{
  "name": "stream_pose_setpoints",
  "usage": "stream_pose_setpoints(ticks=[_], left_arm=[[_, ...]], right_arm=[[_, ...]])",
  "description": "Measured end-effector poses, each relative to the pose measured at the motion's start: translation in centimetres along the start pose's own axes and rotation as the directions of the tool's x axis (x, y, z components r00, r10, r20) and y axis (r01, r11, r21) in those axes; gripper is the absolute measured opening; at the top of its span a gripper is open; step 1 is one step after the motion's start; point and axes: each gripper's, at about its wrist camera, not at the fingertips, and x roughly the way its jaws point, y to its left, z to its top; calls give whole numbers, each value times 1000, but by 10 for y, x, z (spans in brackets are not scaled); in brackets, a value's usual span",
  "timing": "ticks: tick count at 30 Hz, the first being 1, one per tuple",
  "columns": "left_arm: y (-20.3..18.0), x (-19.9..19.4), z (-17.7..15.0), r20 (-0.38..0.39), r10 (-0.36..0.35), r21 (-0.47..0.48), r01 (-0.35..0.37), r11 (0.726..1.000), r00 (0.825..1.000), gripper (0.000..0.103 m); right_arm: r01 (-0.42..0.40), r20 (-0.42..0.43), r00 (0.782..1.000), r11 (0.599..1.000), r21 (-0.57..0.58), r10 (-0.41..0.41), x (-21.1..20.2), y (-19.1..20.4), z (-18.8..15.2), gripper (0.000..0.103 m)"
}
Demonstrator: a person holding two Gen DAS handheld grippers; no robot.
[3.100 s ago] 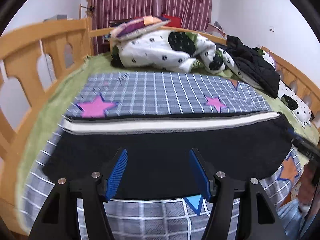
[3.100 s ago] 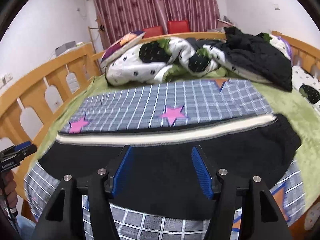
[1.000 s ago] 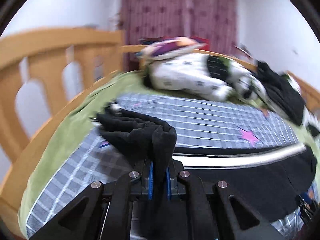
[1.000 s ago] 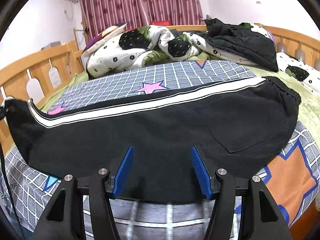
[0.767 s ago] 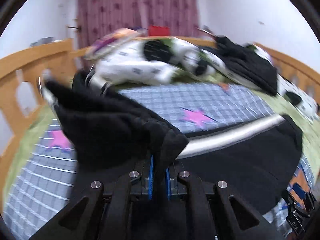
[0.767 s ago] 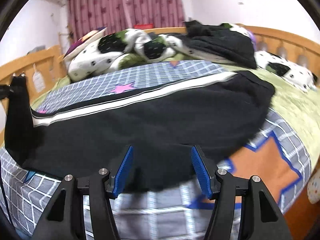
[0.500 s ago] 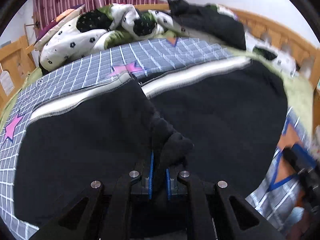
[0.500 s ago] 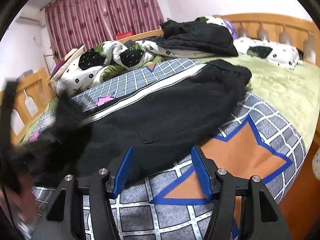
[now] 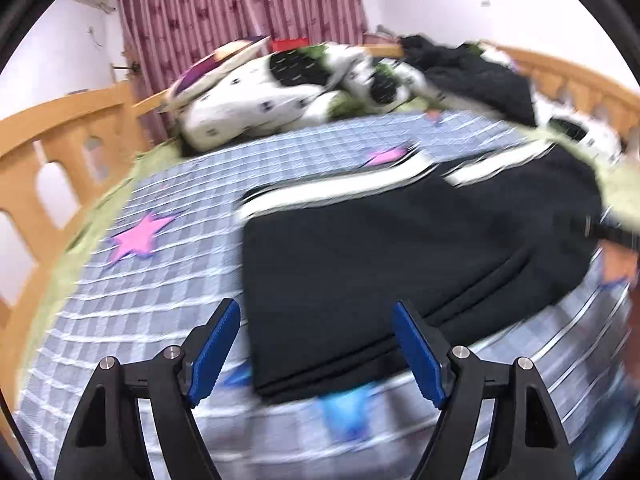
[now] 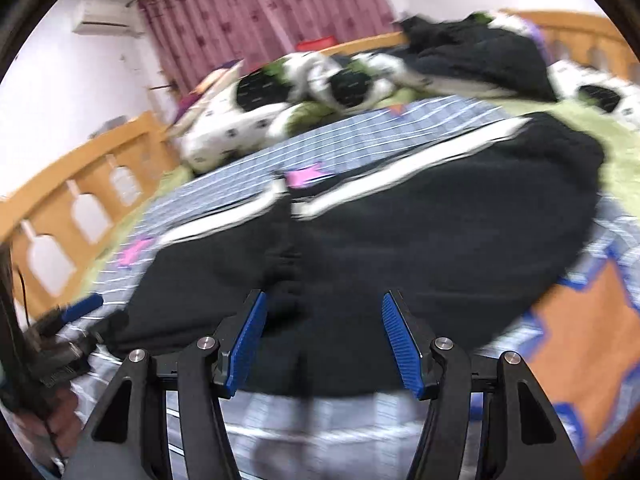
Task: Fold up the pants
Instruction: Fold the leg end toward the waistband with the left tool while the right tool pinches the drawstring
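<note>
The black pants [image 9: 400, 248] with a white side stripe [image 9: 340, 188] lie folded in half on the checked blanket, the leg half laid over the waist half. My left gripper [image 9: 315, 308] hovers just short of the near folded edge. Its jaws are opening and nothing is between the blue pads [image 9: 212, 344]. In the right wrist view the pants [image 10: 420, 240] fill the middle, and my right gripper [image 10: 324, 297] stands open above their near edge, holding nothing. The left gripper [image 10: 76, 308] and the hand holding it show blurred at the lower left of that view.
A grey-blue checked blanket [image 9: 160, 280] with pink and orange stars covers the bed. Wooden rails [image 9: 48, 152] run along the left and far right. A heap of spotted bedding [image 9: 280, 92] and a black jacket [image 9: 480, 76] lie at the head, before a red curtain.
The left gripper carried the leg end across to the right over the waist half, let it go and drew back with its jaws open. The right gripper stayed open and shifted slightly.
</note>
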Motion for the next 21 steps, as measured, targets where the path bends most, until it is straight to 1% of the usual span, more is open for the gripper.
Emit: stream_pose_setpoints(ticks=[2, 3, 5, 6, 7, 8, 9, 10, 11, 12, 14, 15, 17, 19, 21], left_arm=[[19, 1, -17, -24, 9, -21, -10, 1000, 1000, 77], [26, 1, -25, -36, 9, -40, -10, 999, 999, 77], [37, 2, -36, -50, -8, -69, 5, 998, 999, 77], [40, 2, -39, -48, -20, -82, 16, 997, 999, 77], [41, 1, -40, -44, -29, -92, 25, 995, 999, 77], [43, 1, -40, -38, -37, -103, 33, 994, 999, 77], [43, 4, -38, -36, -44, -115, 40, 993, 998, 77], [42, 6, -37, -40, -51, -121, 46, 992, 998, 77], [39, 11, -34, -53, -54, -123, 47, 991, 997, 77], [38, 16, -33, -69, -57, -121, 48, 991, 996, 77], [36, 29, -34, -106, -58, -114, 46, 992, 993, 77], [33, 33, -36, -122, -46, -99, 34, 995, 991, 77], [31, 34, -37, -109, -25, -93, 15, 996, 994, 77], [33, 33, -35, -91, -34, -109, 24, 994, 995, 77], [38, 33, -32, -85, -26, -140, 14, 990, 996, 77]], right_arm=[[-22, -46, 999, 1000, 13, 22, 21, 11, 7, 60], [-9, -69, 998, 1000, 15, 10, 31, 13, 9, 60], [49, -131, 990, 999, 23, -46, 59, 14, 13, 60], [54, -151, 987, 998, 35, -48, 68, 14, 13, 60], [54, -168, 985, 997, 60, -43, 77, 12, 11, 56], [57, -165, 985, 996, 75, -44, 79, 11, 9, 54], [55, -155, 987, 996, 75, -43, 78, 12, 7, 48], [48, -147, 988, 997, 66, -38, 77, 14, 6, 32], [25, -153, 988, 998, 53, -16, 77, 17, 5, 27], [26, -173, 985, 999, 42, -18, 78, 20, 3, 28], [39, -166, 986, 999, 29, -33, 78, 22, 1, 28], [37, -166, 986, 999, 34, -31, 78, 22, 0, 29], [22, -180, 984, 997, 73, -9, 80, 17, 1, 31], [1, -185, 983, 994, 112, 20, 82, 12, 1, 34], [2, -184, 983, 994, 114, 19, 87, 13, 2, 33]])
